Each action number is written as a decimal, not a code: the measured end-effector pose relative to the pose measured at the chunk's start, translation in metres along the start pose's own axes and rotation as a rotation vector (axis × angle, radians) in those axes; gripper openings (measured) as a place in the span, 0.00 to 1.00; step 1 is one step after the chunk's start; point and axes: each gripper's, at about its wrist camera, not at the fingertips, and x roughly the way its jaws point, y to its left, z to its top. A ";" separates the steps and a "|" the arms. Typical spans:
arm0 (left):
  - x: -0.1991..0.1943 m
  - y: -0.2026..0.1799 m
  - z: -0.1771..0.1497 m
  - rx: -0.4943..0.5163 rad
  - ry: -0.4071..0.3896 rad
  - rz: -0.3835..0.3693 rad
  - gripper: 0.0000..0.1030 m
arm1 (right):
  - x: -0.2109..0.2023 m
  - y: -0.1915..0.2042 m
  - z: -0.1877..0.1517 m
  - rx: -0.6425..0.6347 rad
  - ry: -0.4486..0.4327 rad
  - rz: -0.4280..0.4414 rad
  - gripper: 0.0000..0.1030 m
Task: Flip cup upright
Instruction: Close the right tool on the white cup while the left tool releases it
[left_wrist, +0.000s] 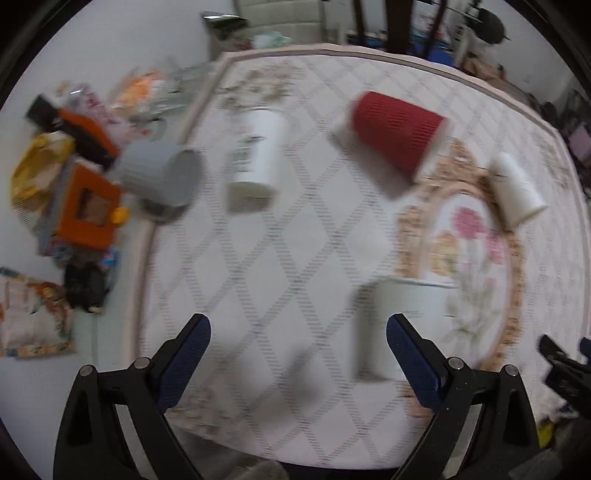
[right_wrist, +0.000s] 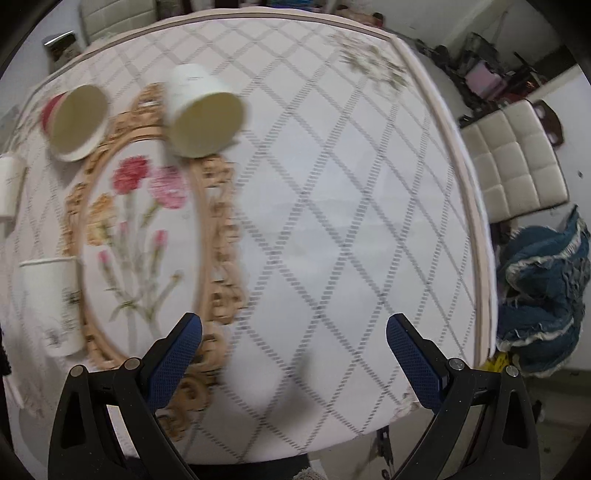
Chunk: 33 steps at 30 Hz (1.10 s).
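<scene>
Several paper cups are on a quilted mat (left_wrist: 295, 258). In the left wrist view a red cup (left_wrist: 397, 133) lies on its side, a white cup (left_wrist: 258, 151) and a grey cup (left_wrist: 159, 173) lie at the left, another white cup (left_wrist: 517, 190) lies at the right, and a white cup (left_wrist: 406, 325) stands close before the right finger. My left gripper (left_wrist: 298, 354) is open and empty above the mat. In the right wrist view the red cup (right_wrist: 75, 122) and a white cup (right_wrist: 203, 114) lie with mouths toward me; the standing white cup (right_wrist: 51, 299) is at the left. My right gripper (right_wrist: 293, 350) is open and empty.
Clutter of orange boxes (left_wrist: 88, 206) and bags lies on the floor left of the mat. A cream padded chair (right_wrist: 513, 162) and a blue cloth (right_wrist: 543, 295) are right of the mat. The other gripper's black frame (left_wrist: 565, 369) shows at the left view's right edge.
</scene>
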 end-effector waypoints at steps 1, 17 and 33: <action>0.005 0.010 -0.004 -0.003 -0.004 0.038 0.94 | -0.003 0.010 -0.001 -0.014 0.004 0.024 0.98; 0.071 0.089 -0.040 -0.075 0.084 0.139 0.94 | -0.014 0.170 0.004 -0.171 0.086 0.270 0.90; 0.087 0.108 -0.045 -0.075 0.135 0.133 0.94 | 0.021 0.213 0.011 -0.140 0.187 0.293 0.62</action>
